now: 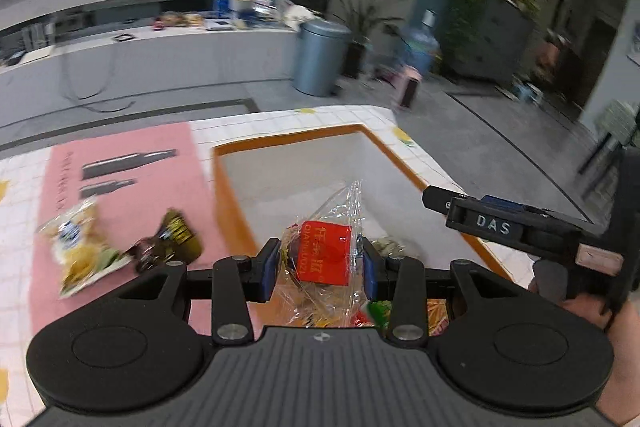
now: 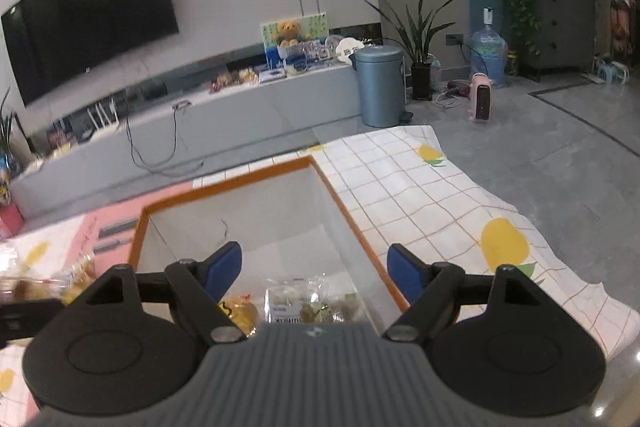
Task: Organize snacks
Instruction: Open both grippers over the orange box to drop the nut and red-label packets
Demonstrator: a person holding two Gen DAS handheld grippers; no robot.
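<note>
Over the near left corner of the orange-rimmed box (image 1: pixel 224 187), my left gripper (image 1: pixel 320 267) pinches a clear cellophane snack bag with a red label (image 1: pixel 325 253), its long axis pointing away; my right gripper (image 2: pixel 316 275) hangs wide and empty above packets inside.

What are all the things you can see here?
Clear snack bag: one, red label, between the left gripper's fingers above the box.
Box: one, orange rim, white inside, on the tablecloth.
Snacks in the box: a few, yellowish and pale packets, at the bottom.
Snack packets: two, yellow-green and dark brown, on the pink mat.
Pink mat: one, left of the box.
Tablecloth: one, white checks with lemons.
Bin: one, blue-grey, on the floor.
Left gripper: black, blue pads, shut on the bag.
Right gripper: black, open above the box.
</note>
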